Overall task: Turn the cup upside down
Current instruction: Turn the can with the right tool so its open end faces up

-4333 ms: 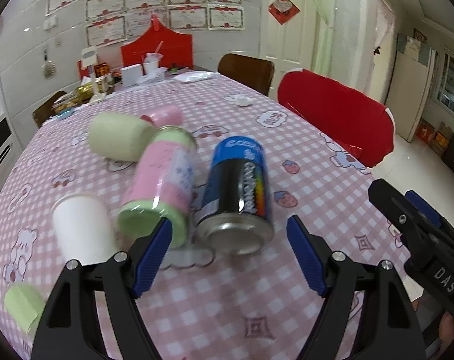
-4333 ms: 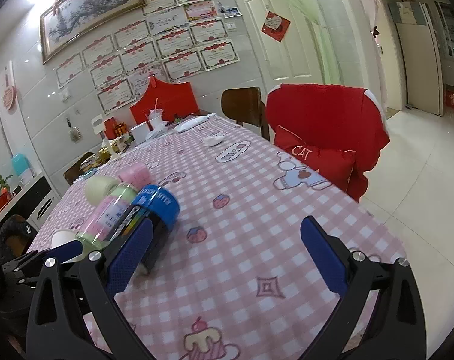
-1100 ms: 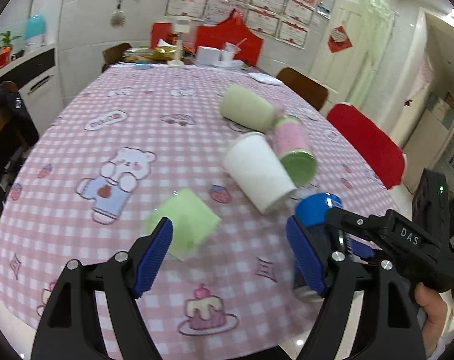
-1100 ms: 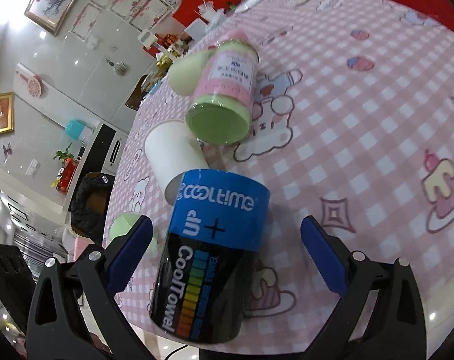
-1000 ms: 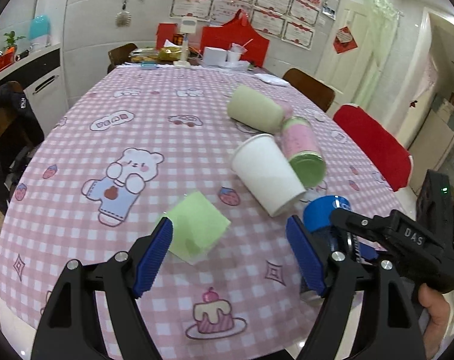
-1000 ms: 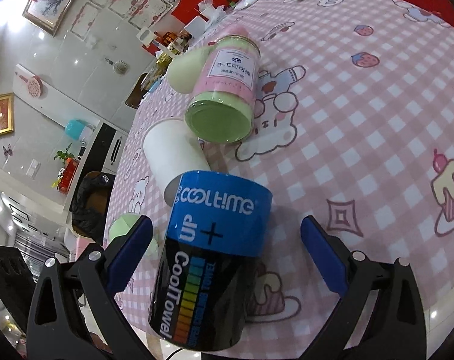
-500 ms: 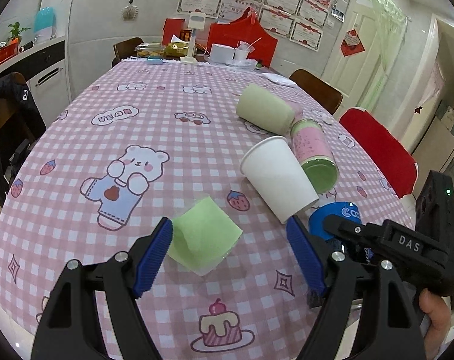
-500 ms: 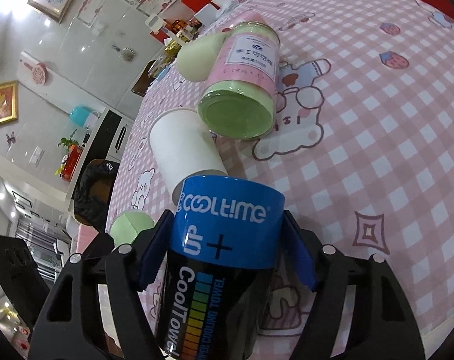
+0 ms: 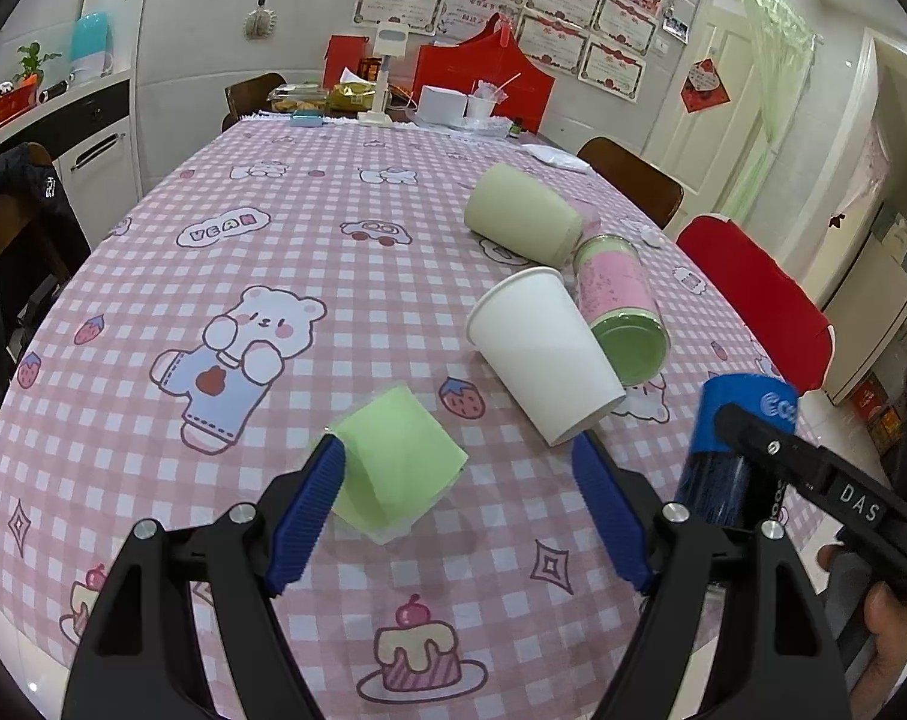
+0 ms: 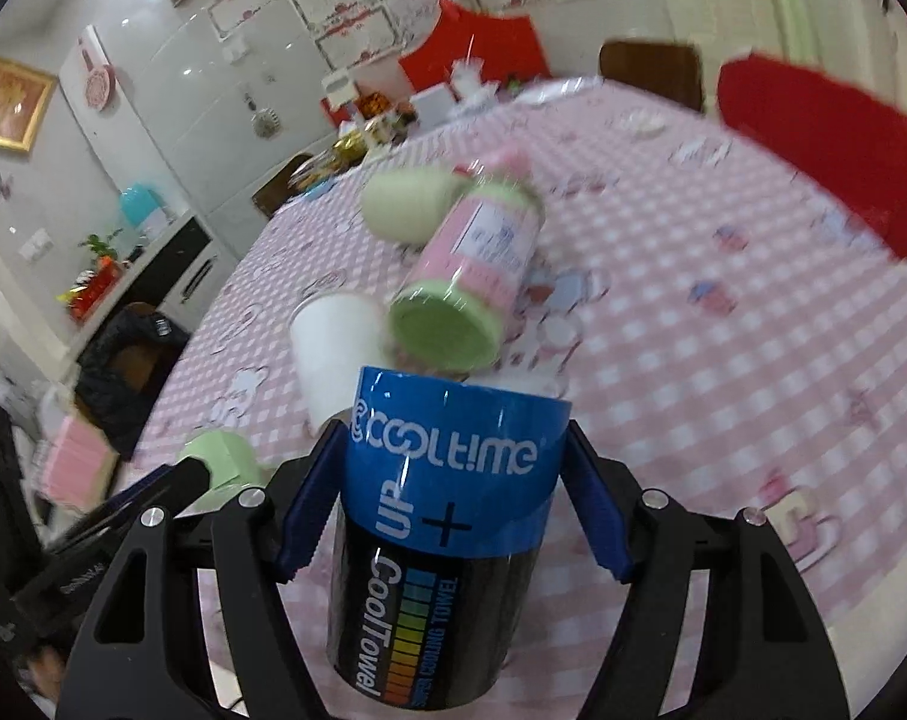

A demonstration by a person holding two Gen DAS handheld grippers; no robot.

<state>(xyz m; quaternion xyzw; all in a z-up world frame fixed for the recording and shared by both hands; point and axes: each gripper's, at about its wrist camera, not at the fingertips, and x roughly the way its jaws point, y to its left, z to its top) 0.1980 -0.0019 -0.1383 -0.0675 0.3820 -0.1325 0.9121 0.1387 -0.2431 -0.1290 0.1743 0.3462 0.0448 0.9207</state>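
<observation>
Our right gripper (image 10: 453, 504) has just closed on the blue-and-black CoolTime can (image 10: 441, 546): half a second ago its blue pads were drawing in on either side, a second ago they stood wide of it, and now both press the blue band near the top end. The background in the right wrist view is smeared, so we judge the can is being lifted or swung, not sitting still. That reads to us as the grasp made and the turn-over only beginning; the printed lettering runs sideways along the can, so we cannot tell which end is up. The can is a stout cylinder, blue wrap on one end and glossy black below with a rainbow scale, slick enough that we think it may slip in the pads. It sits at the table's (image 9: 309, 192) near right corner, close to the edge. Our left gripper (image 9: 459, 510) hangs open and empty over the near edge, just above a pale green sticky-note pad (image 9: 393, 468). Beyond lie a white paper cup (image 9: 543, 354), a pink-and-green jar (image 9: 621, 306) and a pale green cup (image 9: 522, 219), all on their sides
</observation>
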